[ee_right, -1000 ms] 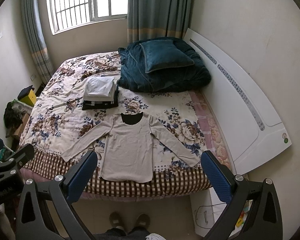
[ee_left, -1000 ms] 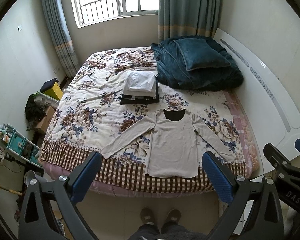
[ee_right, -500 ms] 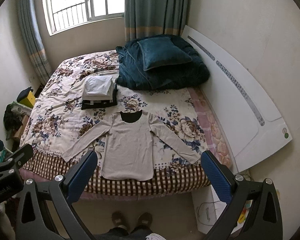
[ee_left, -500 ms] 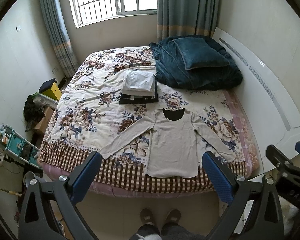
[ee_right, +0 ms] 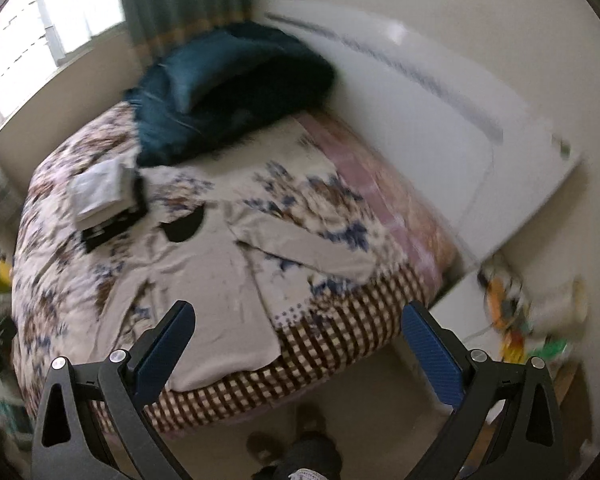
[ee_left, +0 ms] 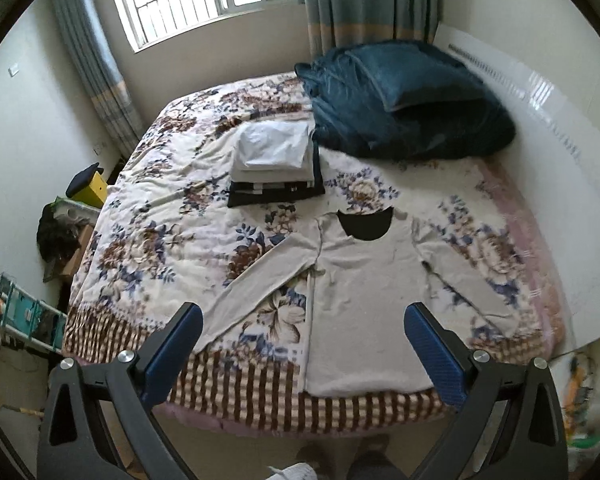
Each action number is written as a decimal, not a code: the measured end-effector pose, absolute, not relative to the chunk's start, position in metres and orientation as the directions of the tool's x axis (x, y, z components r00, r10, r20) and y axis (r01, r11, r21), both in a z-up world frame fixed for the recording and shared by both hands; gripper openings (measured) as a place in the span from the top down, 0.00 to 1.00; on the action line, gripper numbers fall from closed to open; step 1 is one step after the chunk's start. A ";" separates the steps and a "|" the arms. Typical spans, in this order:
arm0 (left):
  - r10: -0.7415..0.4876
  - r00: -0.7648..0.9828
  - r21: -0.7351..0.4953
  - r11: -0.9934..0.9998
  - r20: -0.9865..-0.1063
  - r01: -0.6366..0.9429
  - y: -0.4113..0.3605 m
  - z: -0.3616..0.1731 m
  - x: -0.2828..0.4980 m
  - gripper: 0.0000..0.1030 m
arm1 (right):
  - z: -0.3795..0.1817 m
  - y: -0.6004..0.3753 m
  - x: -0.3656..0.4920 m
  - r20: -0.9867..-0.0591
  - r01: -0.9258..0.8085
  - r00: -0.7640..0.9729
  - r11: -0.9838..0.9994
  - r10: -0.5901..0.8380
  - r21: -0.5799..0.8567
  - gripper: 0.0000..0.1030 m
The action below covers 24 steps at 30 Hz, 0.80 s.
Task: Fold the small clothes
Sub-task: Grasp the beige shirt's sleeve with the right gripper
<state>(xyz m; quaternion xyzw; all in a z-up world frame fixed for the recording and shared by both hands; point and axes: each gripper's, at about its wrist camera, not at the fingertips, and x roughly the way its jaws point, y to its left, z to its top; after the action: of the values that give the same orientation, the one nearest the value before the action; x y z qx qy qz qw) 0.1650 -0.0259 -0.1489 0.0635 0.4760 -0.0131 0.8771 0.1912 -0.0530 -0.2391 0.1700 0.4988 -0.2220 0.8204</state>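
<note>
A beige long-sleeved top (ee_left: pixel 364 300) lies flat and spread out, sleeves apart, on the floral bed near its front edge; it also shows in the right wrist view (ee_right: pixel 216 292). A stack of folded clothes (ee_left: pixel 276 160) sits behind it, also seen in the right wrist view (ee_right: pixel 104 196). My left gripper (ee_left: pixel 300 344) is open and empty, above the top's hem and left sleeve. My right gripper (ee_right: pixel 298 340) is open and empty, above the bed's front right corner, near the hem.
A dark teal duvet with a pillow (ee_left: pixel 412 100) is piled at the head of the bed beside the white headboard (ee_left: pixel 560 128). Clutter and a shelf (ee_left: pixel 24 320) stand on the floor at left. Small items (ee_right: pixel 520 320) lie on the floor at right. The person's feet (ee_left: pixel 340 460) are below.
Both grippers have moved forward and down toward the bed; the top looks larger. The right view has tilted and swung to the right, with motion blur. Both stay open.
</note>
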 end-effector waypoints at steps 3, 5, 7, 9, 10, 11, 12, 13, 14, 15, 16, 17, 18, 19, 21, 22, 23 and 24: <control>0.057 0.492 0.108 0.991 -0.869 0.076 -0.047 -0.214 0.201 0.00 | -0.306 -0.101 0.206 -0.916 0.627 0.350 0.776 -0.197 0.073 0.00; 0.064 0.435 0.104 0.992 -0.898 0.068 -0.061 -0.254 0.218 0.00 | -0.352 -0.132 0.218 -0.930 0.677 0.311 0.733 -0.199 0.069 0.00; 0.094 0.393 0.128 0.990 -0.915 0.060 -0.075 -0.289 0.235 0.00 | -0.400 -0.164 0.232 -0.945 0.716 0.274 0.693 -0.177 0.078 0.00; 0.119 0.358 0.148 0.988 -0.926 0.053 -0.086 -0.322 0.251 0.00 | -0.452 -0.199 0.249 -0.960 0.749 0.242 0.656 -0.143 0.092 0.00; 0.136 0.343 0.161 0.986 -0.929 0.045 -0.092 -0.340 0.261 0.00 | -0.475 -0.212 0.256 -0.964 0.759 0.233 0.643 -0.128 0.099 0.00; 0.146 0.323 0.167 0.985 -0.935 0.039 -0.099 -0.359 0.271 0.00 | -0.501 -0.227 0.263 -0.971 0.777 0.210 0.622 -0.114 0.095 0.00; 0.150 0.306 0.169 0.985 -0.940 0.036 -0.101 -0.370 0.279 0.00 | -0.524 -0.240 0.267 -0.974 0.791 0.203 0.603 -0.096 0.105 0.00; 0.157 0.287 0.172 0.985 -0.945 0.030 -0.107 -0.387 0.288 0.00 | -0.541 -0.247 0.270 -0.977 0.800 0.197 0.589 -0.077 0.115 0.00; 0.168 0.267 0.180 0.983 -0.949 0.021 -0.111 -0.401 0.294 0.00 | -0.565 -0.257 0.271 -0.983 0.818 0.173 0.564 -0.058 0.111 0.00; 0.172 0.244 0.180 0.984 -0.954 0.011 -0.116 -0.420 0.302 0.00 | -0.588 -0.268 0.272 -0.986 0.837 0.162 0.533 -0.034 0.119 0.00; 0.173 0.229 0.179 0.984 -0.958 0.006 -0.120 -0.430 0.308 0.00 | -0.605 -0.273 0.271 -0.987 0.853 0.163 0.504 -0.009 0.136 0.00; 0.182 0.210 0.186 0.983 -0.961 -0.001 -0.126 -0.445 0.314 0.00 | -0.627 -0.281 0.269 -0.988 0.873 0.154 0.467 0.012 0.142 0.00; 0.192 0.193 0.194 0.981 -0.962 -0.006 -0.130 -0.461 0.320 0.00 | -0.648 -0.287 0.266 -0.990 0.889 0.140 0.436 0.027 0.137 0.00; 0.195 0.178 0.197 0.980 -0.965 -0.006 -0.134 -0.472 0.326 0.00 | -0.668 -0.292 0.263 -0.991 0.904 0.127 0.407 0.042 0.133 0.00; 0.202 0.151 0.204 0.979 -0.968 -0.002 -0.144 -0.497 0.337 0.00 | -0.691 -0.291 0.255 -0.994 0.916 0.096 0.387 0.049 0.108 0.00; 0.204 0.141 0.206 0.978 -0.969 0.004 -0.150 -0.508 0.342 0.00 | -0.708 -0.291 0.254 -0.995 0.921 0.086 0.377 0.050 0.099 0.00; 0.206 0.131 0.210 0.977 -0.970 0.018 -0.154 -0.520 0.345 0.00 | -0.717 -0.290 0.254 -0.994 0.925 0.092 0.366 0.055 0.106 0.00; 0.206 0.126 0.211 0.977 -0.970 0.026 -0.159 -0.528 0.350 0.00 | -0.727 -0.291 0.253 -0.992 0.930 0.108 0.348 0.059 0.121 0.00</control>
<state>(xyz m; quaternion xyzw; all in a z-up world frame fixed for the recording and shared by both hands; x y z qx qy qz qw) 0.3501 -0.1587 -0.5279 0.0883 0.6581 0.0605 0.7453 0.2534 -0.2908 -0.7268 0.4407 0.5606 -0.3631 0.5997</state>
